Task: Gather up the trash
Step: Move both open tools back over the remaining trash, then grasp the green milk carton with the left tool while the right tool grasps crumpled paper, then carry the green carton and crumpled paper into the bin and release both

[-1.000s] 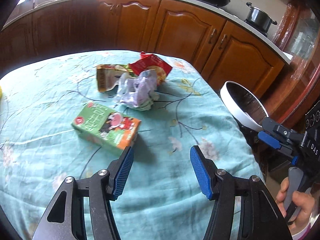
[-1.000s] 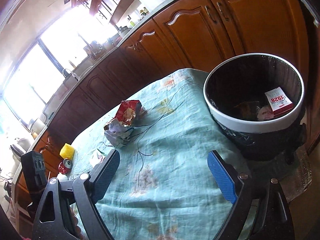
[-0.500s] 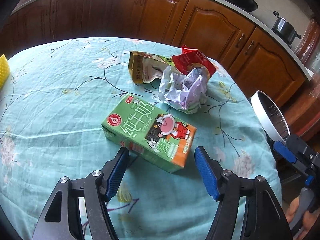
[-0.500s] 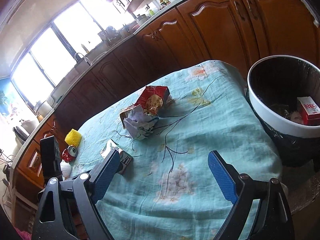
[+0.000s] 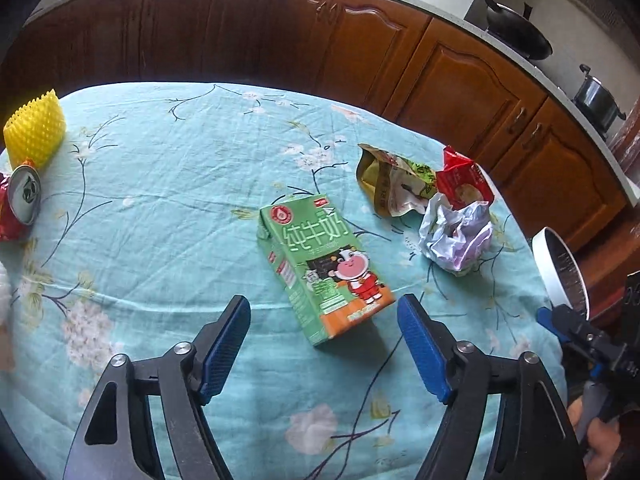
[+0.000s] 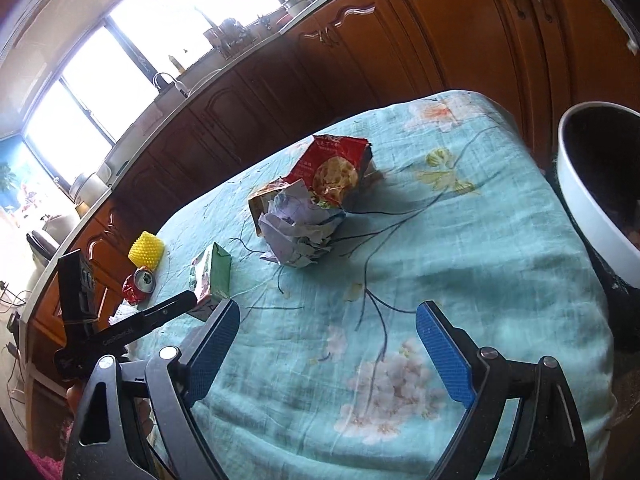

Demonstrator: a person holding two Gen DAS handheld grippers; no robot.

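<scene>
A green milk carton (image 5: 324,268) lies flat on the teal tablecloth, just ahead of my open, empty left gripper (image 5: 323,320). It also shows in the right wrist view (image 6: 212,276). Crumpled white paper (image 5: 456,236) (image 6: 298,230), a red snack bag (image 5: 464,180) (image 6: 336,168) and a gold-green wrapper (image 5: 390,184) lie together further right. A crushed red can (image 5: 18,204) (image 6: 138,284) and a yellow foam net (image 5: 36,128) (image 6: 146,250) sit at the left edge. My right gripper (image 6: 326,330) is open and empty over the cloth. The white-rimmed bin (image 6: 592,200) (image 5: 560,268) stands off the table's right side.
Brown kitchen cabinets (image 5: 440,64) run behind the table, with a wok (image 5: 516,36) and a pot (image 5: 598,96) on the counter. The table edge drops off on the right beside the bin. The left gripper's handle (image 6: 120,332) shows at the left of the right wrist view.
My left gripper swung left and closer, so the carton now lies between its fingertips' line of sight; can and foam net came into view. My right gripper turned from the bin toward the table.
</scene>
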